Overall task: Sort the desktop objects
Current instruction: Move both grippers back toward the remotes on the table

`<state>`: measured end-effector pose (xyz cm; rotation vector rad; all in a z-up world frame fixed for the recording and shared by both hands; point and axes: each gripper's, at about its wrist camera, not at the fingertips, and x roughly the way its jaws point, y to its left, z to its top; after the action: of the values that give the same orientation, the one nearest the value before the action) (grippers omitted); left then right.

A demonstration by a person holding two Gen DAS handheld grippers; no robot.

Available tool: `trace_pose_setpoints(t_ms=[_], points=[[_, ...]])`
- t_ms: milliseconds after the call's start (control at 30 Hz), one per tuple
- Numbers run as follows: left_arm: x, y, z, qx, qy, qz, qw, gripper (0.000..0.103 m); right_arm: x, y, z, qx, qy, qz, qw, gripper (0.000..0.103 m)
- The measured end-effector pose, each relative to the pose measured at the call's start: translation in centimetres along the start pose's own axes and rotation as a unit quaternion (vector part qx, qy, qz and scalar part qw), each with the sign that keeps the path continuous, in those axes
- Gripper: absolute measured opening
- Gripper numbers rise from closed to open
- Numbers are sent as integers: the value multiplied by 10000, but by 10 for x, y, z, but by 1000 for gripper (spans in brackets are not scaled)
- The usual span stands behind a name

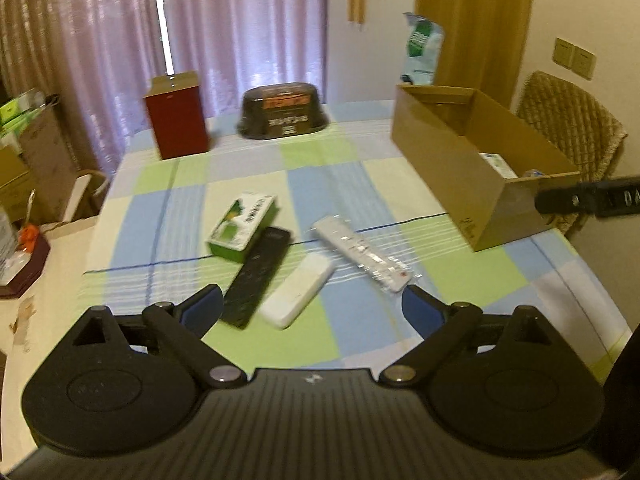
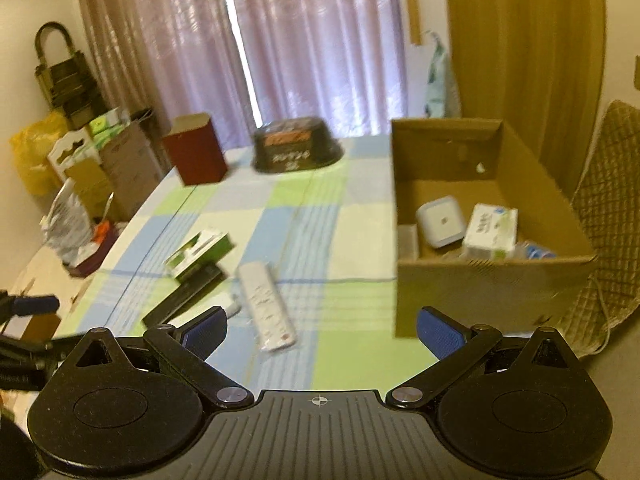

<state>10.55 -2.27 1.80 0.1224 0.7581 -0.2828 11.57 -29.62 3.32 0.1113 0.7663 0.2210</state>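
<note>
Four loose things lay in a cluster on the checked tablecloth (image 1: 248,168) when you held both tools above it: a green box (image 1: 241,226) leaning on a black remote (image 1: 256,278), a white case (image 1: 298,296) just beside that remote, and a white remote (image 1: 362,254) a little apart toward the cardboard box (image 2: 492,272). That box already held a grey-white square device (image 2: 440,222), a white and green packet (image 2: 490,232) and something blue at its near corner, too blurred to name. You had the left gripper (image 1: 312,304) with its jaws wide apart and nothing between them, hanging over the near ends of the black remote and the white case. Your right gripper (image 2: 322,330) was likewise spread and empty, with the white remote's near end just ahead of its left pad.

My judgement: the sort was partway along, with the cluster outstanding. Both views were smeared, so you were best advised to steady each tool before closing. The white remote, lying free, looked the easier catch, taken across its narrow width near the middle. The green box rested on the black remote, so lifting it off looked wise before disturbing what lay under it.
</note>
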Motion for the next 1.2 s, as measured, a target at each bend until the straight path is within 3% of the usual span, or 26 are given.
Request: trace_pose_setpoints(t_ms=[433,1200], points=[[-3,36,-23,-211,123,151,9996,95,33,31,-30,-429,421,160,9981,103],[101,83,-27,-113,484,42,9988,91,176,36,-8,-1422,1030,590,9827,103]])
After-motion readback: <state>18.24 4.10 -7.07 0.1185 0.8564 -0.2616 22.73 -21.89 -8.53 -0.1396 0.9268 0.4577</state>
